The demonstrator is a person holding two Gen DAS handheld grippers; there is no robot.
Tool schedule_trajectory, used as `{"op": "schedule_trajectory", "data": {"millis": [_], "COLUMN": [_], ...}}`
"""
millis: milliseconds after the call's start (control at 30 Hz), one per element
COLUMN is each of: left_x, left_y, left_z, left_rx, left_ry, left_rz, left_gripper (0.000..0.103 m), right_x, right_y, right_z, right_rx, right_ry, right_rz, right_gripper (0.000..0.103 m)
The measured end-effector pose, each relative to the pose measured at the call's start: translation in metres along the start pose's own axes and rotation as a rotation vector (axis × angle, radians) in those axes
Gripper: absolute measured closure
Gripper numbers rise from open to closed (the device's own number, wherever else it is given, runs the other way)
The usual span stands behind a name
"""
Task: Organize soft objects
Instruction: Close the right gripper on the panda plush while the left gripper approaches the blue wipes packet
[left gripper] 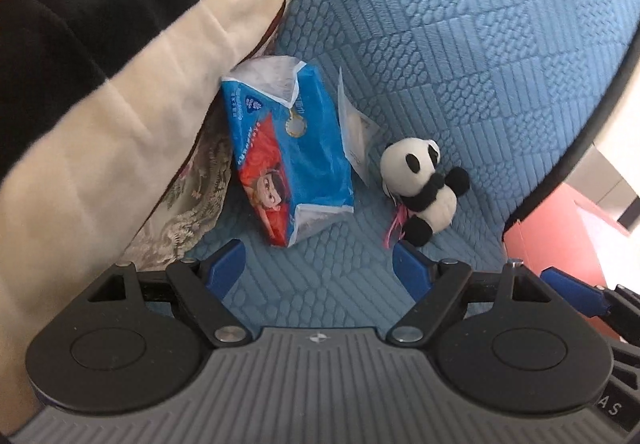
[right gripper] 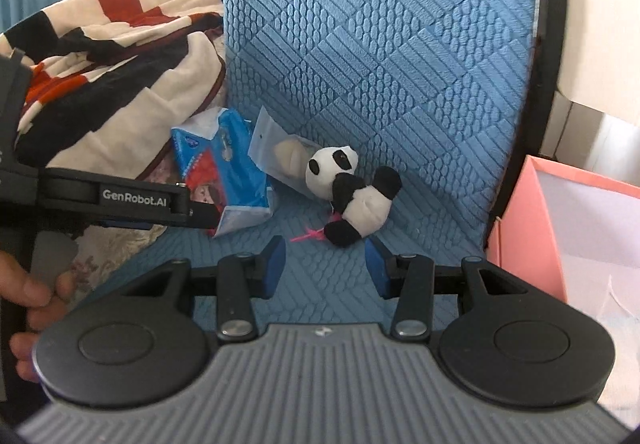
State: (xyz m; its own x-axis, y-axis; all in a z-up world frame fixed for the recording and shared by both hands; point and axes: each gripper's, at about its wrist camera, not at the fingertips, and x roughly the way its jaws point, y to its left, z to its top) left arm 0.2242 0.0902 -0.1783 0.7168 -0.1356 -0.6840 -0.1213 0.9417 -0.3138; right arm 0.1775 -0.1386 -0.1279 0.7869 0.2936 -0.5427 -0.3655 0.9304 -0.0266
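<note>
A small plush panda (right gripper: 352, 192) sits on the blue textured seat (right gripper: 328, 284), leaning towards the backrest, with a pink tag at its foot. To its left lies a blue and red tissue pack (left gripper: 288, 148), and a clear packet (left gripper: 354, 128) with something pale inside stands between them. My left gripper (left gripper: 320, 264) is open just short of the tissue pack, with the panda (left gripper: 424, 184) off its right finger. Just in front of the panda my right gripper (right gripper: 325, 264) is open, nothing between its blue pads.
A striped black, cream and red blanket (right gripper: 100, 64) is heaped on the left, over a patterned cushion (left gripper: 188, 204). A pink box (right gripper: 560, 228) stands open beside the seat on the right. A hand (right gripper: 32, 296) holds the left gripper's handle.
</note>
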Motion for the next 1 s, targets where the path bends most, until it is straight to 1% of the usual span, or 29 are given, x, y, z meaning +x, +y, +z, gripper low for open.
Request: {"op": "schedule_trajectory", "data": {"millis": [100, 267, 367, 433, 500, 667, 800, 900, 1000], "left_x": [0.010, 0.026, 0.035, 0.043, 0.049, 0.067, 0.078, 0.084, 0.088], "left_y": [0.002, 0.009, 0.018, 0.024, 0.026, 0.028, 0.037, 0.045, 0.046], "left_z": [0.006, 0.017, 0.028, 0.034, 0.039, 0.046, 0.050, 0.052, 0.052], "left_rx": [-0.020, -0.068, -0.109, -0.131, -0.129, -0.119, -0.175, -0.234, -0.255], "left_ry": [0.013, 0.042, 0.044, 0.048, 0.053, 0.073, 0.098, 0.116, 0.129], "left_rz": [-0.001, -0.032, -0.052, -0.046, -0.030, 0.036, 0.027, 0.002, -0.008], "left_gripper": [0.019, 0.019, 0.019, 0.019, 0.019, 0.019, 0.019, 0.019, 0.019], "right_x": [0.015, 0.037, 0.045, 0.051, 0.059, 0.074, 0.087, 0.093, 0.098], "right_y": [-0.002, -0.008, -0.021, -0.027, -0.028, -0.019, -0.021, -0.022, -0.021], "right_z": [0.007, 0.018, 0.027, 0.030, 0.030, 0.032, 0.037, 0.045, 0.051], "right_rx": [-0.015, -0.067, -0.047, -0.040, -0.054, -0.154, -0.178, -0.170, -0.186], "right_ry": [0.011, 0.028, 0.038, 0.041, 0.048, 0.047, 0.055, 0.060, 0.056], "right_rz": [-0.001, -0.003, 0.004, 0.003, 0.002, 0.004, 0.004, 0.033, 0.040], "right_gripper": [0.056, 0.056, 0.056, 0.056, 0.056, 0.057, 0.057, 0.057, 0.057]}}
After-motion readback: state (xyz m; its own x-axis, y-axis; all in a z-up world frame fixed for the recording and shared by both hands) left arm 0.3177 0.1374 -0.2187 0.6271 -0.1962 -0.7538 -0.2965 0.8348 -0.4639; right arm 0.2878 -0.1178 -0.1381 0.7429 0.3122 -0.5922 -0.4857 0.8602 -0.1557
